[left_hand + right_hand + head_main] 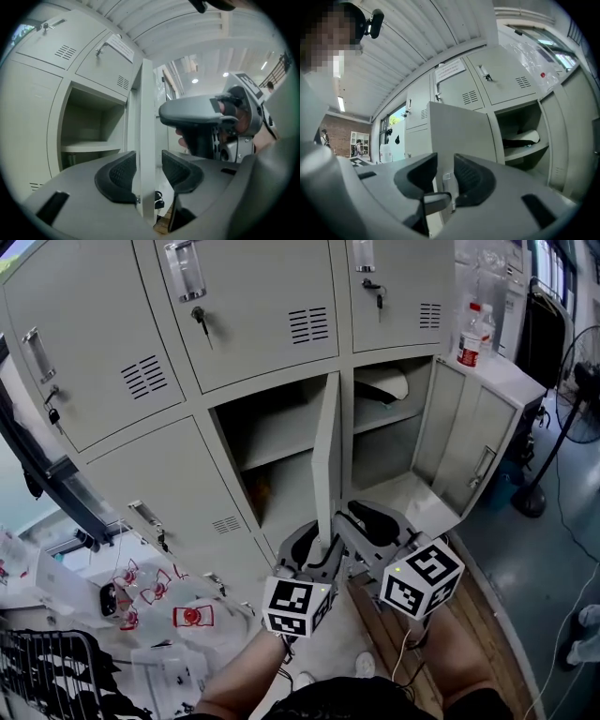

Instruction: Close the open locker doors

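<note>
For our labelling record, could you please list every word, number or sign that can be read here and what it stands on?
Nothing here is legible.
Paper notice on an upper locker door: print too small to read.
Bottle: red label, blurred.
Left marker cube and right marker cube: coded patterns, no words.

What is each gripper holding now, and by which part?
Left gripper: nothing gripped; its jaws straddle the middle door's free edge, one pad clear. Right gripper: the door handle sits between its jaws; grip cannot be told.
</note>
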`<action>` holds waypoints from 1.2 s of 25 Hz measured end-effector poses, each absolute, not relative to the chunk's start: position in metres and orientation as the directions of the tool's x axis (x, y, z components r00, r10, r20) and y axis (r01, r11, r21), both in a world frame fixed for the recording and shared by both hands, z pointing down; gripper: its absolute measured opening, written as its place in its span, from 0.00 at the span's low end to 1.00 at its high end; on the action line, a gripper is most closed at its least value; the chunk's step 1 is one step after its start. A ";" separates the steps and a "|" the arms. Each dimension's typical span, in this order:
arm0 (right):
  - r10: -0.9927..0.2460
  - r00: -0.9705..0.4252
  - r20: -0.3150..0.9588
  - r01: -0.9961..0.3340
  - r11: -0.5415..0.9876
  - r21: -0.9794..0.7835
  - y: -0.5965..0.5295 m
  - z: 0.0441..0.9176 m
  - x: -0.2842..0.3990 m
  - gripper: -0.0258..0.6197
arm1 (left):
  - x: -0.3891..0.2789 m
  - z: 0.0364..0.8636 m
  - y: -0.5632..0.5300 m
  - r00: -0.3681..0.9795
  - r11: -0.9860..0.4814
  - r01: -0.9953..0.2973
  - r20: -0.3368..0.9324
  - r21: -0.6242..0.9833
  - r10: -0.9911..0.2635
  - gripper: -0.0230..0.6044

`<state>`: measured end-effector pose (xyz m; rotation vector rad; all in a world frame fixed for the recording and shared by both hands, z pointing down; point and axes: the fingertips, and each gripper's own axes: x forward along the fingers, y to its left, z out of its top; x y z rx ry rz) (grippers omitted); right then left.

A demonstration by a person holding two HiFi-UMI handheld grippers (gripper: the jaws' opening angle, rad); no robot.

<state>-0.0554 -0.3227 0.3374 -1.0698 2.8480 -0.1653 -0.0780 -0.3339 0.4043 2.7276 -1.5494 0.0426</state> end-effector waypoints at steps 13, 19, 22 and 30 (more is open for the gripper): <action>-0.648 -0.753 -0.113 -0.631 0.760 -0.154 -0.349 0.326 -0.033 0.21 | -0.125 0.403 -0.350 0.309 -0.309 -0.951 0.018 0.001 -0.951 0.21; -0.608 -0.785 -0.115 -0.590 0.792 -0.158 -0.361 0.329 -0.037 0.21 | -0.142 0.403 -0.358 0.227 -0.227 -0.974 0.018 -0.002 -0.974 0.23; -0.584 -0.804 -0.114 -0.564 0.809 -0.164 -0.366 0.332 -0.040 0.21 | -0.151 0.403 -0.362 0.170 -0.171 -0.985 0.023 -0.026 -0.985 0.24; -0.535 -0.837 -0.113 -0.512 0.839 -0.185 -0.382 0.340 -0.043 0.21 | -0.170 0.404 -0.373 0.054 -0.056 -0.998 0.060 -0.034 -0.997 0.27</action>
